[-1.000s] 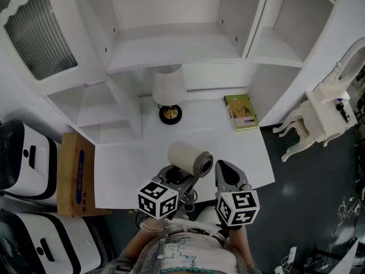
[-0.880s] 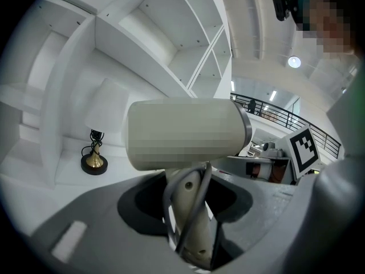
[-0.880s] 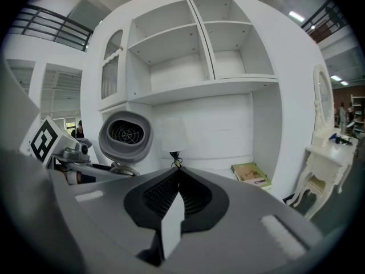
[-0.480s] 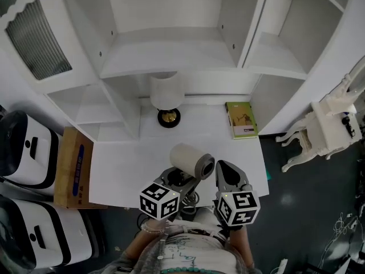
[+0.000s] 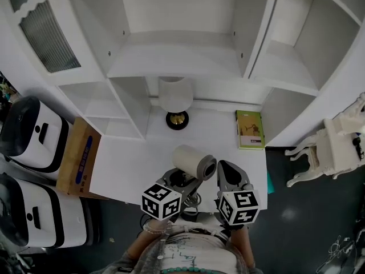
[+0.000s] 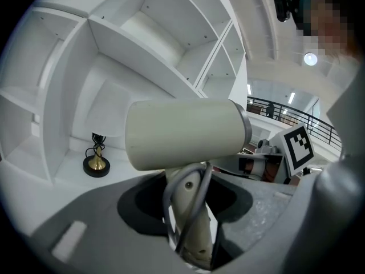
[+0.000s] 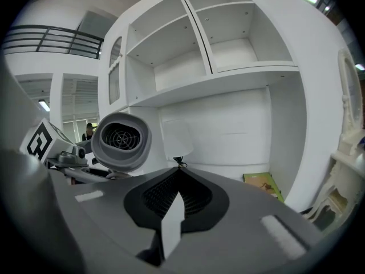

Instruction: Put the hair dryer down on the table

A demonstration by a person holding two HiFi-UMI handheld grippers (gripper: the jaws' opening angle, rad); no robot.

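At lower centre, our left gripper (image 5: 181,180) is clamped on the handle of the hair dryer (image 5: 194,161). Our right gripper (image 5: 228,178) is pressed together, empty. The dryer's barrel lies level over the near edge of the table (image 5: 131,164), its long axis slanting upper left to lower right and its grilled end toward the right gripper. A lamp (image 5: 177,99) stands beyond.

We get head view from high above, facing steeply down on white worktop (image 5: 131,170), well back from it. View on left hand-held gripper (image 5: 183,178) sits low, very near hair dryer (image 6: 185,133), facing shelves (image 6: 148,33). View on right hand-held gripper (image 5: 226,172) faces same shelves, hair dryer at its left. We find table lamp (image 5: 175,99) in all three, green book (image 5: 250,129) in head and right gripper views only.
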